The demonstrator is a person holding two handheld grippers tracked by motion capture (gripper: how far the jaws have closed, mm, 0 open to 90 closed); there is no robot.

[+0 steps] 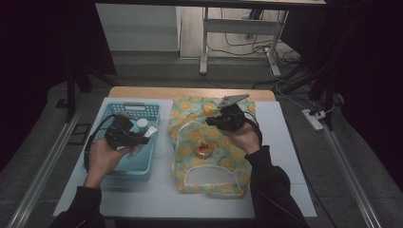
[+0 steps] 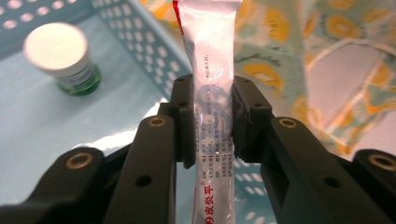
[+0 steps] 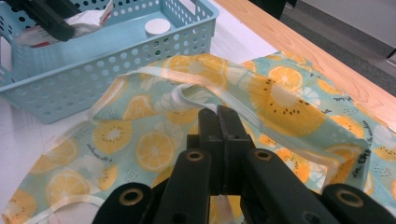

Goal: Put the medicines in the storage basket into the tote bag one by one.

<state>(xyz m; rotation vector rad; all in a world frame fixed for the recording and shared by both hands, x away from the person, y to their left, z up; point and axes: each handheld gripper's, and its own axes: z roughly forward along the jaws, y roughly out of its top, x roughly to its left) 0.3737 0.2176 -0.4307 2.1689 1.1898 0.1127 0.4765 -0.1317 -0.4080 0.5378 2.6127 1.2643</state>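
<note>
My left gripper (image 1: 142,138) (image 2: 212,119) hangs over the light blue basket (image 1: 128,107) (image 2: 140,37), shut on a white tube (image 2: 212,70) (image 1: 151,131) with red print. The tube stands up between the pads and tips toward the bag. A small green bottle (image 2: 60,53) (image 1: 141,124) with a white cap stands in the basket. My right gripper (image 1: 211,121) (image 3: 219,116) is shut on the white-trimmed edge of the citrus-print cloth bag (image 1: 223,161) (image 3: 280,93) and holds that edge up off the table.
Basket and bag lie side by side on a white mat (image 1: 285,142) over a wooden table (image 1: 190,92). A small yellow and red item (image 1: 204,149) sits on the bag's middle. The right gripper view shows the basket (image 3: 116,51) at upper left.
</note>
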